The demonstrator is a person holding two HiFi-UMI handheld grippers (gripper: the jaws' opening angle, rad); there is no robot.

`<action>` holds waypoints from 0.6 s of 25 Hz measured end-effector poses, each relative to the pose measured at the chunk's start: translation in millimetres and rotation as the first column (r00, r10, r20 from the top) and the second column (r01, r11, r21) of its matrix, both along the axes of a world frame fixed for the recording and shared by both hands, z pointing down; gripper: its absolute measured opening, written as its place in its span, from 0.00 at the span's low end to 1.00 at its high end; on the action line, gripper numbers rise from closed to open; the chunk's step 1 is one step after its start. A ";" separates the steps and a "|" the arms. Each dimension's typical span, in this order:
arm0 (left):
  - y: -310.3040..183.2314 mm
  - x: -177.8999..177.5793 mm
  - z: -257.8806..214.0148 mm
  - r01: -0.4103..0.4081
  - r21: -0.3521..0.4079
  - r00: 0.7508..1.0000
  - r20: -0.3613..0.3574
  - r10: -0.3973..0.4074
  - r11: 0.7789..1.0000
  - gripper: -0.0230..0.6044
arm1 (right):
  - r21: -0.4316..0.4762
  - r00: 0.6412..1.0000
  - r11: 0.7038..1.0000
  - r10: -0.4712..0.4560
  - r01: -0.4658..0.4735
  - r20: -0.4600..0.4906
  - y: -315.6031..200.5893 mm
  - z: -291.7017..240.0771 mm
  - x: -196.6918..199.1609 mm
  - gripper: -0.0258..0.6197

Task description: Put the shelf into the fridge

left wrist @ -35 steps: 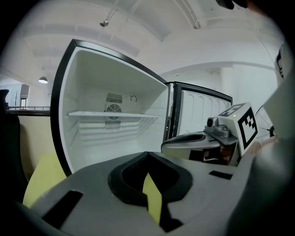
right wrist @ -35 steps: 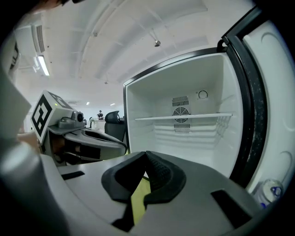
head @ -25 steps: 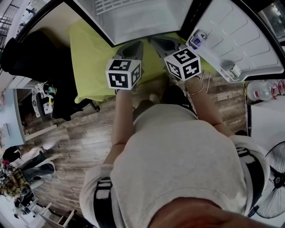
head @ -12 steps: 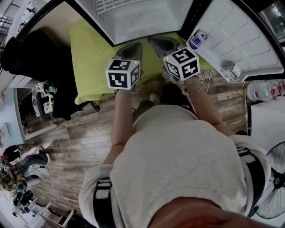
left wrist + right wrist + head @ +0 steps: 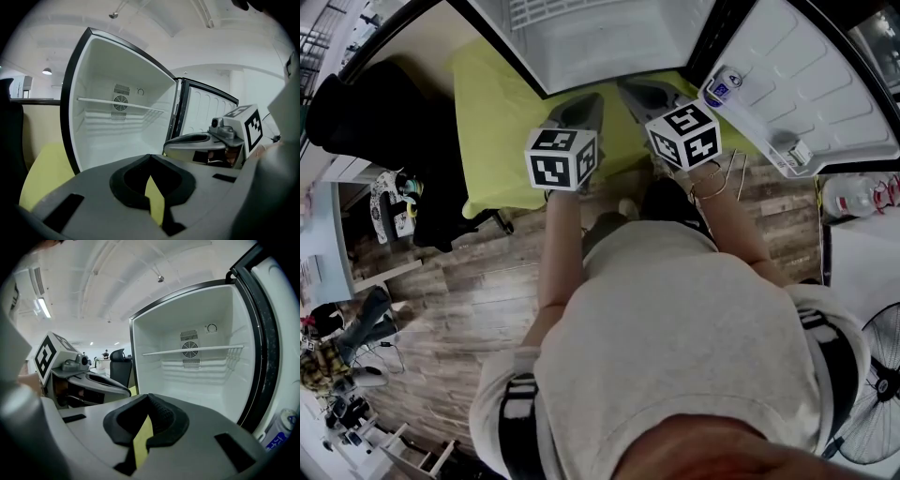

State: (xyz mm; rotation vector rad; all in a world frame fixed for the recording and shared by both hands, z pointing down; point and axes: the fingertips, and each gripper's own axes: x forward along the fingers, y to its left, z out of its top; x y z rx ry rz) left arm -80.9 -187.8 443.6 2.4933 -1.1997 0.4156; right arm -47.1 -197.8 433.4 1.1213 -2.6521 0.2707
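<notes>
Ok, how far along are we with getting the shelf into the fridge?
Looks done: the shelf already spans the fridge interior from wall to wall. In hand: nothing. The left gripper and right gripper are both shut and empty, in front of the opening. Left: probably only closing the door, which stands open.

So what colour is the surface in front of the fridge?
The surface is lime yellow; head view.

Open fridge on yellow-green surface
</notes>
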 end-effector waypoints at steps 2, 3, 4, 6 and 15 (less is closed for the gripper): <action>-0.7 -2.3 -0.6 0.002 0.001 1.000 -0.004 -0.002 1.000 0.05 | -0.002 1.000 1.000 0.000 0.000 0.000 -0.8 1.2 -1.4 0.06; -1.0 -3.2 -1.0 0.004 0.002 1.000 -0.006 -0.004 1.000 0.05 | -0.003 1.000 1.000 -0.001 0.001 0.000 -1.0 1.6 -2.0 0.06; -1.1 -4.1 -1.2 0.005 0.002 1.000 -0.008 -0.005 1.000 0.05 | -0.003 1.000 1.000 -0.002 0.002 -0.001 -1.0 2.0 -2.8 0.06; -1.5 -5.1 -1.4 0.007 0.002 1.000 -0.009 -0.007 1.000 0.05 | -0.004 1.000 1.000 -0.004 0.004 -0.002 -0.7 2.5 -4.5 0.06; -1.6 -6.4 0.5 -0.001 0.002 1.000 -0.014 0.001 1.000 0.05 | -0.018 1.000 1.000 -0.017 0.017 -0.001 0.8 6.4 -8.9 0.06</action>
